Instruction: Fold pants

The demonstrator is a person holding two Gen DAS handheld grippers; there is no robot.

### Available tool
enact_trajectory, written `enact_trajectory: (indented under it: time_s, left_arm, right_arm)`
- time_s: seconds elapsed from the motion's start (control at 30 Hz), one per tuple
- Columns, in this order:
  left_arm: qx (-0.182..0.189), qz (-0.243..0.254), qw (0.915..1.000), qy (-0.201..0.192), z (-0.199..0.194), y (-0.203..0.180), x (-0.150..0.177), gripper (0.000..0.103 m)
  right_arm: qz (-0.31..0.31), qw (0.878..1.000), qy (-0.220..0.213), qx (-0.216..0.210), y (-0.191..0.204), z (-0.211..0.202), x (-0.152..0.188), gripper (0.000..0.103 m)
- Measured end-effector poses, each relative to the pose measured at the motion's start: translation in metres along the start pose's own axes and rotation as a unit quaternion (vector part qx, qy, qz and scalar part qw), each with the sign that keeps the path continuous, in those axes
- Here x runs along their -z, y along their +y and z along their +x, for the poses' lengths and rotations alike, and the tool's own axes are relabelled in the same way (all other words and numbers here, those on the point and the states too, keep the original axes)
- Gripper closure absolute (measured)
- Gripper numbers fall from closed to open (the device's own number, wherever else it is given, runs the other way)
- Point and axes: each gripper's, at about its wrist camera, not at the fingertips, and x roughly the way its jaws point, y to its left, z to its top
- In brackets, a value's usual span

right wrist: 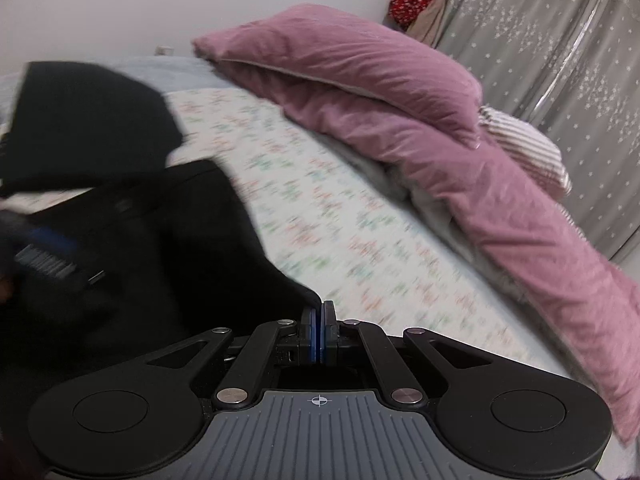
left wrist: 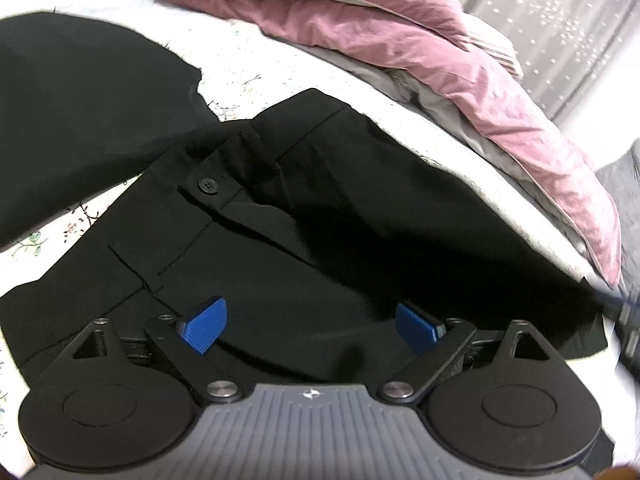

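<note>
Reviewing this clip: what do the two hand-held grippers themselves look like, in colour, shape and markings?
Both match. The left hand-held gripper and right hand-held gripper each have blue textured finger pads on black linkage arms with silver pivot screws, two rounded black discs either side, and a grey ribbed body bearing a small white crosshair mark. No cables or sleeves show.

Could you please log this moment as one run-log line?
task: fold pants | left tool: open above black pants | right tool: shut on pants edge | surface: floral bedsheet
</note>
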Motion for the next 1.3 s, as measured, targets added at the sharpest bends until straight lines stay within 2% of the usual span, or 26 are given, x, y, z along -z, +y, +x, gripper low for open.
enact_trajectory:
  time_s: [0.17, 0.3, 0.5, 0.53, 0.57, 0.63, 0.7, 0.83, 0.9, 0.97, 1.0, 1.1, 1.23, 1.3]
  left_arm:
    - [0.014, 0.023, 0.9996, -0.007, -0.008, -0.002, 0.017, 0.009]
    - [0.012, 0.038, 0.9991, -0.016, -0.011, 0.001, 0.024, 0.010]
    - [0.011, 0.047, 0.9985, -0.024, -0.010, 0.000, 0.022, 0.014]
    - [0.011, 0.047, 0.9985, -0.026, -0.009, -0.002, 0.020, 0.014]
    - [0.012, 0.046, 0.9985, -0.027, -0.009, -0.004, 0.019, 0.015]
    - [0.020, 0.044, 0.9983, -0.032, -0.008, -0.009, 0.016, 0.016]
    - [0.027, 0.049, 0.9980, -0.031, -0.006, -0.017, 0.013, 0.021]
    - [0.026, 0.058, 0.9972, -0.038, 0.003, -0.033, 0.003, 0.022]
    - [0.025, 0.052, 0.9976, -0.039, 0.008, -0.039, -0.001, 0.022]
    - [0.012, 0.047, 0.9980, -0.040, 0.014, -0.045, -0.003, 0.021]
    - [0.002, 0.047, 0.9980, -0.043, 0.016, -0.047, -0.002, 0.020]
    - [-0.027, 0.058, 0.9965, -0.053, 0.021, -0.059, 0.005, 0.016]
    - [-0.049, 0.068, 0.9952, -0.050, 0.037, -0.074, 0.004, 0.014]
    - [-0.067, 0.073, 0.9938, -0.050, 0.046, -0.081, 0.004, 0.013]
  right_arm:
    - [-0.018, 0.999, 0.030, -0.039, 0.049, -0.016, 0.052, 0.102]
    - [0.010, 0.996, 0.062, -0.063, 0.070, 0.002, 0.081, 0.102]
    - [0.045, 0.991, 0.100, -0.071, 0.080, 0.036, 0.098, 0.101]
    - [0.053, 0.991, 0.103, -0.072, 0.079, 0.039, 0.098, 0.100]
    - [0.062, 0.990, 0.105, -0.075, 0.076, 0.040, 0.096, 0.094]
    - [0.087, 0.986, 0.108, -0.088, 0.066, 0.035, 0.090, 0.092]
    - [0.107, 0.984, 0.102, -0.100, 0.050, 0.025, 0.089, 0.085]
    - [0.173, 0.976, 0.084, -0.099, -0.001, 0.002, 0.095, 0.083]
    - [0.206, 0.973, 0.074, -0.069, -0.035, -0.003, 0.103, 0.074]
    - [0.241, 0.968, 0.068, -0.032, -0.066, -0.003, 0.115, 0.053]
    - [0.266, 0.962, 0.064, -0.011, -0.085, -0.002, 0.124, 0.050]
    - [0.303, 0.951, 0.052, 0.043, -0.121, -0.001, 0.150, 0.050]
    - [0.363, 0.927, 0.057, 0.071, -0.167, 0.005, 0.186, 0.050]
    - [0.378, 0.918, 0.063, 0.100, -0.187, 0.009, 0.199, 0.045]
